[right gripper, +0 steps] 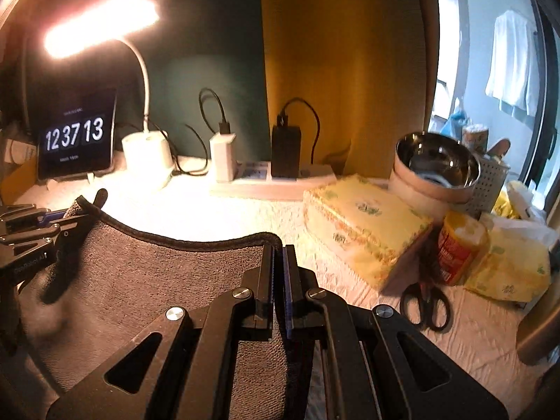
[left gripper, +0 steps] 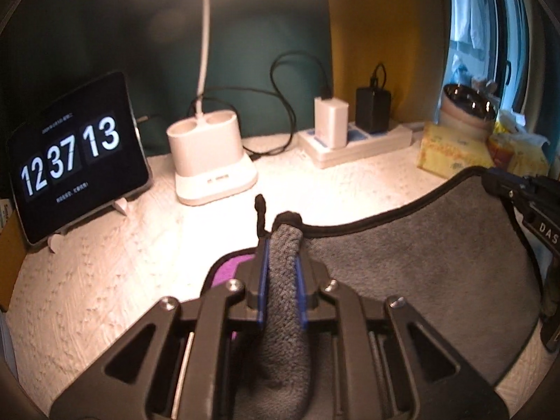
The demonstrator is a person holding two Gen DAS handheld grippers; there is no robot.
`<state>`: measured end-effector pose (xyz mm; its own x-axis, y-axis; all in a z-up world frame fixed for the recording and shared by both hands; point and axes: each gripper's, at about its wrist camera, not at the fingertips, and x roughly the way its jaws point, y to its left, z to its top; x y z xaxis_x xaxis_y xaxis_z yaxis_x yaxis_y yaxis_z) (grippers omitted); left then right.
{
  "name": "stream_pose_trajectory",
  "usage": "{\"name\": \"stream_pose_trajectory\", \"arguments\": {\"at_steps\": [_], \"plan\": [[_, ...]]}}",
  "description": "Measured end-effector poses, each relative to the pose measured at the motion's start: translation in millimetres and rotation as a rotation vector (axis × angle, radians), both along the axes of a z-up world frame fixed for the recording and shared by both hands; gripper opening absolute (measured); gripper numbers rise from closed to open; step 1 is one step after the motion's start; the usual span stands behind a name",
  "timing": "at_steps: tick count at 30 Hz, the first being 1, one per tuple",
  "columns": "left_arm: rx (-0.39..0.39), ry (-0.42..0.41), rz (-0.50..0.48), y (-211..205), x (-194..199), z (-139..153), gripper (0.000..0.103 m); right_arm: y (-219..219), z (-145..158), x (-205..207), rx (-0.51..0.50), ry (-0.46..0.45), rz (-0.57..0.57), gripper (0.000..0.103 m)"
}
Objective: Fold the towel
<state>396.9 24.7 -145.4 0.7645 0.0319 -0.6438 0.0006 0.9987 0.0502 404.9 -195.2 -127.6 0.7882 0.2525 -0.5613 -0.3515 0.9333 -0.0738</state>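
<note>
Grey towel (left gripper: 402,280) pinched at both corners, hemmed edge sagging, purple underside apparently showing

Home desk: lamp (right gripper: 101,21), chargers (right gripper: 222,155).

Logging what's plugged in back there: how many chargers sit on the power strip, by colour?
White charger: 1
Black charger: 1
Total on the power strip: 2
</note>
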Motion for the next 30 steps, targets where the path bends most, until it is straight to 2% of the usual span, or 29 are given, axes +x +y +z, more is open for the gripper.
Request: {"name": "stream_pose_trajectory", "arguments": {"at_steps": [5, 11, 12, 13, 15, 17, 19, 30], "plan": [[-0.001, 0.049, 0.001, 0, 9, -6, 0.017, 0, -2, 3, -0.007, 0.016, -0.011, 0.005], [0.001, 0.100, 0.014, 0, 13, -11, 0.030, 0, -5, 8, -0.018, 0.041, -0.023, 0.005], [-0.002, 0.100, 0.014, 0, 13, -11, 0.042, 0, -6, 8, -0.021, 0.043, -0.026, 0.005], [-0.009, 0.100, 0.013, 1, 12, -10, 0.059, 0, -6, 8, -0.022, 0.044, -0.029, 0.007], [-0.018, 0.091, 0.013, 1, 9, -7, 0.073, 0, -6, 9, -0.025, 0.042, -0.040, 0.013], [-0.019, 0.085, 0.014, 1, 7, -4, 0.075, 0, -6, 9, -0.021, 0.045, -0.047, 0.033], [-0.024, 0.083, 0.016, 1, 4, -3, 0.077, -1, -6, 8, -0.019, 0.048, -0.051, 0.039], [-0.055, 0.040, 0.015, 0, -22, 13, 0.080, 0, 8, -10, -0.014, 0.037, -0.053, 0.040]]}}
